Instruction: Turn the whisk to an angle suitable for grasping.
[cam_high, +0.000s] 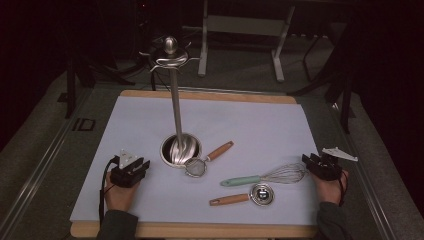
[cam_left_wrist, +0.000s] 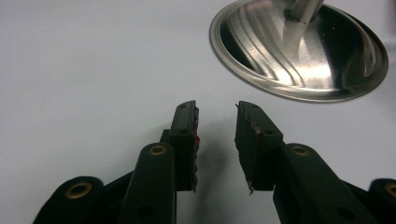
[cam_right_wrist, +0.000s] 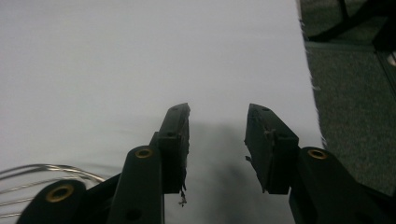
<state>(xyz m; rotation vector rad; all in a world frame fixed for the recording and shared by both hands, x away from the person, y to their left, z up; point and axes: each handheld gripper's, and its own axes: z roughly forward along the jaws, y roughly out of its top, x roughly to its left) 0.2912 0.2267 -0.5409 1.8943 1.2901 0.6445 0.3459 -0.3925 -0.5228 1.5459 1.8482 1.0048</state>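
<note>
A steel utensil stand (cam_high: 176, 105) rises from a round shiny base (cam_high: 180, 149) in the middle of the white mat (cam_high: 250, 120); its hooked top (cam_high: 170, 55) carries nothing. Against the base lies a small strainer (cam_high: 196, 167) with a wooden handle. A whisk (cam_high: 270, 176) with a mint handle and a wooden-handled measuring cup (cam_high: 261, 194) lie at the right. My left gripper (cam_high: 141, 166) rests open at the mat's left, its jaws (cam_left_wrist: 215, 122) apart over bare mat just short of the base (cam_left_wrist: 299, 51). My right gripper (cam_high: 311, 162) is open beside the whisk's wires (cam_right_wrist: 42, 175), jaws (cam_right_wrist: 217, 123) empty.
The mat covers a wooden board (cam_high: 200, 230) whose edge shows at front and back. Grey carpet (cam_right_wrist: 355, 93) lies past the mat's right edge. Metal frame legs (cam_high: 240, 35) stand on the dark floor behind the table.
</note>
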